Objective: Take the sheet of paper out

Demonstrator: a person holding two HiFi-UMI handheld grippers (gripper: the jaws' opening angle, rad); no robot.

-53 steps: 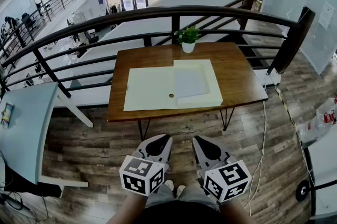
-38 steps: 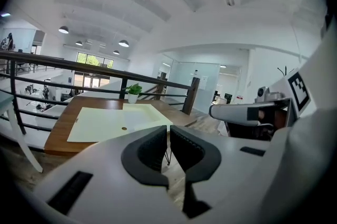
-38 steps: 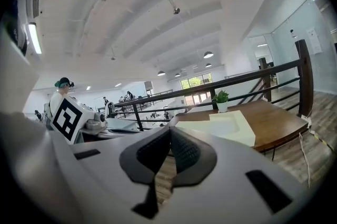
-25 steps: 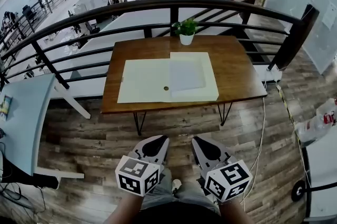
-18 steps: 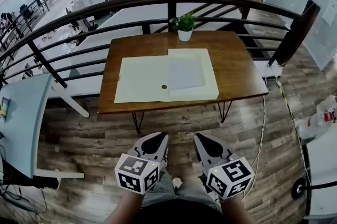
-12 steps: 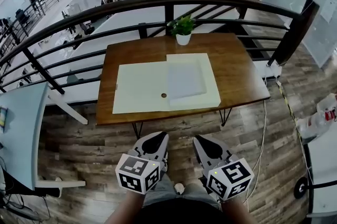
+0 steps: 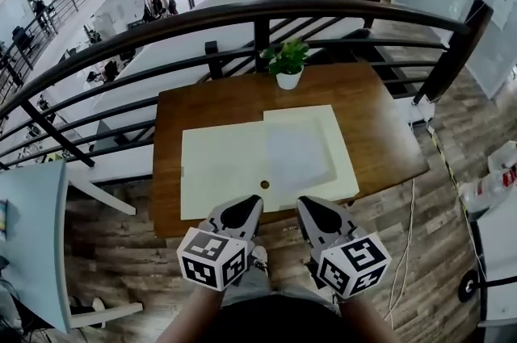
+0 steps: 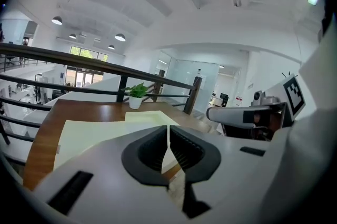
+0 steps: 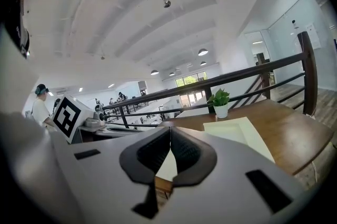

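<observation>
Two grippers are in front of me at the near edge of the wooden table (image 7: 202, 103), side by side and apart, each carrying its marker cube at the back. My left gripper (image 7: 245, 208) has its jaws pressed together with nothing between them. Just ahead of it lies a cream case (image 7: 222, 168), opened flat on the table, with its plain left half reaching ahead and off to the left of that gripper. A small round dark spot (image 7: 264, 184) sits on the case close ahead of the left gripper's tips, slightly to their right. The sheet of paper (image 7: 297, 152) lies flat in the shallow right half of the case, a slightly greyer rectangle inside the raised cream border, ahead of my right gripper (image 7: 311, 210) and not touched by either one. The right gripper's jaws are likewise closed against each other and empty. Well beyond the case, roughly in line with the gap between the two grippers, a potted plant (image 7: 288, 67) stands upright at the table's far edge, with the dark railing (image 7: 242, 14) just behind it.
</observation>
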